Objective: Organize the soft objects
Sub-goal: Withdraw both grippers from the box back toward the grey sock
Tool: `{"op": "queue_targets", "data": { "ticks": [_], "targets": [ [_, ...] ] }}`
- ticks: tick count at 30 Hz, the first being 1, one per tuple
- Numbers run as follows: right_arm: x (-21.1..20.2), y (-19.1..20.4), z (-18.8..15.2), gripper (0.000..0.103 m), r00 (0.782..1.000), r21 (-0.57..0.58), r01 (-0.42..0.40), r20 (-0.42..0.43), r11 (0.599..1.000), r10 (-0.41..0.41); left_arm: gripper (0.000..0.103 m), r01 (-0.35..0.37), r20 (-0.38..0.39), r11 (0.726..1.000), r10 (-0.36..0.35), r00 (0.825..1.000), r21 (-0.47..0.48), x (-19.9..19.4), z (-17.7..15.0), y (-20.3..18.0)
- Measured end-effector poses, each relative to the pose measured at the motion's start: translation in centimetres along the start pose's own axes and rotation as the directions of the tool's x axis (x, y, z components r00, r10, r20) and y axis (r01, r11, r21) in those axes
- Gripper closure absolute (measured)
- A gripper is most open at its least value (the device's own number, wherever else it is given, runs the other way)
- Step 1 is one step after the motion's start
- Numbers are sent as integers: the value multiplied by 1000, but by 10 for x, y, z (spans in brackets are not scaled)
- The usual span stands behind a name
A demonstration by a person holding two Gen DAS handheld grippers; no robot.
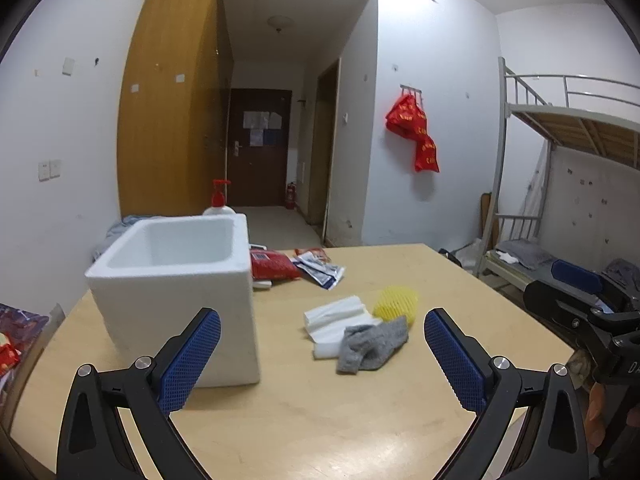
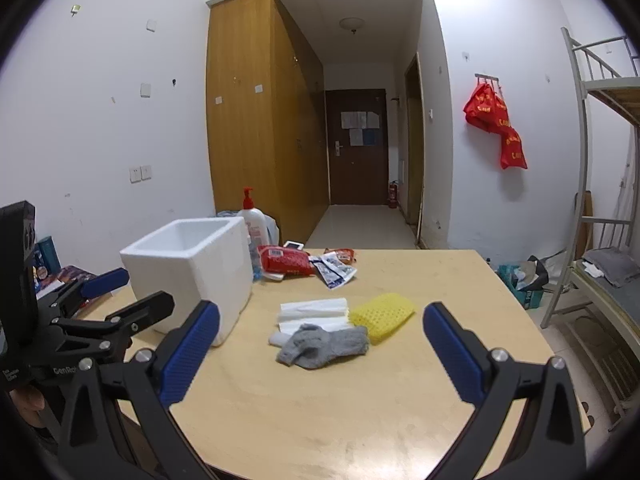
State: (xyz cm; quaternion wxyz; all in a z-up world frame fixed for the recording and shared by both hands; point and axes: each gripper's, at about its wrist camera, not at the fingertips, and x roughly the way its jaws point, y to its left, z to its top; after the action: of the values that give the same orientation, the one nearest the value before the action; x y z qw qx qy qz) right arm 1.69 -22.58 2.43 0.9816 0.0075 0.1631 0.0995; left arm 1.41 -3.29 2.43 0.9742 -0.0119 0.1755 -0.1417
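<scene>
A grey sock (image 1: 372, 346) (image 2: 322, 345) lies crumpled on the wooden table, partly over white folded tissue or cloth (image 1: 336, 318) (image 2: 312, 310). A yellow mesh sponge (image 1: 396, 300) (image 2: 382, 314) sits just behind and right of them. A white foam box (image 1: 176, 288) (image 2: 192, 276), open on top and empty as far as I see, stands at the left. My left gripper (image 1: 322, 360) is open and empty, near the table's front edge beside the box. My right gripper (image 2: 320, 354) is open and empty, hovering short of the sock. The left gripper also shows in the right wrist view (image 2: 132, 288).
Behind the box stand a lotion pump bottle (image 2: 252, 224), a red packet (image 2: 286, 262) and printed sachets (image 2: 334, 270). The table edge (image 2: 516, 300) drops off at the right toward a bunk bed (image 2: 600, 264). Books lie at the far left (image 1: 16, 332).
</scene>
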Motion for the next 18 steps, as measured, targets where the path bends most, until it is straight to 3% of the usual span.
{"op": "queue_targets", "data": {
  "ticks": [10,18],
  "targets": [
    [4,-5,-17,0,999,5,14,-32,1000,-14,1,8,25,1000,-9,1000,26,2,-23,-11],
    [10,-16,-16,0,998,22,25,-52,999,-23,1,23,-36,999,-22,999,27,24,-27,-18]
  ]
}}
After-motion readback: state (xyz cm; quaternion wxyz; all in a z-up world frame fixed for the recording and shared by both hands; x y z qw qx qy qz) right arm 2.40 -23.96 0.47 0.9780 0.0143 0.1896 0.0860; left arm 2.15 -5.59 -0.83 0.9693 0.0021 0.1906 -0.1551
